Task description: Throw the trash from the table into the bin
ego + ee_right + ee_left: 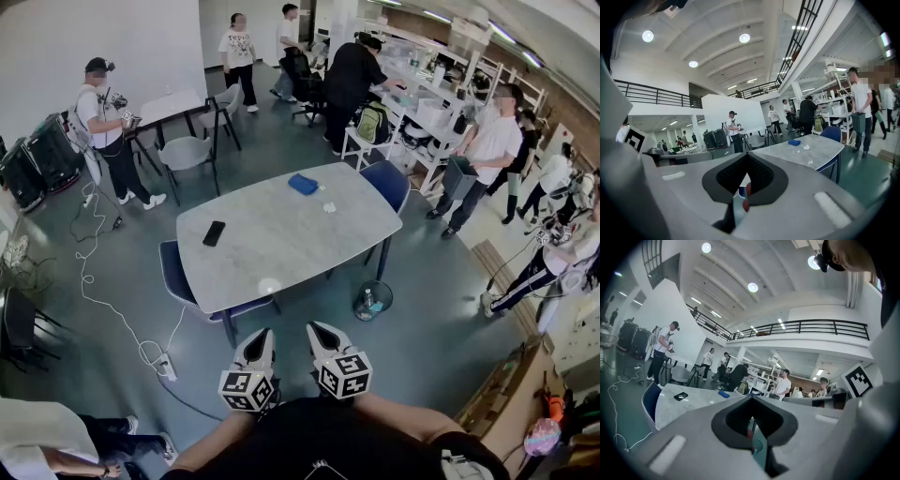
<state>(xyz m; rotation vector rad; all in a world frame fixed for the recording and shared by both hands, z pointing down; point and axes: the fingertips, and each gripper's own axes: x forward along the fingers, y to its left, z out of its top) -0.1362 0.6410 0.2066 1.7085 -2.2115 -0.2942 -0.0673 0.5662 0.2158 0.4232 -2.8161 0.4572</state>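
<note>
A grey marble table (281,246) stands ahead of me in the head view. On its far end lie a small crumpled white paper (329,207) and a blue cloth (303,184); a black phone (214,233) lies toward its left side. A round dark bin (372,300) sits on the floor by the table's right near corner. My left gripper (262,334) and right gripper (319,328) hover side by side short of the table, both shut and holding nothing. The right gripper view shows the paper (806,147) and cloth (794,142) far off.
Blue chairs (388,180) (173,272) are tucked at the table's far right and near left. A white cable and power strip (167,367) lie on the floor to the left. Several people stand around; one at the right holds a grey bin (459,176).
</note>
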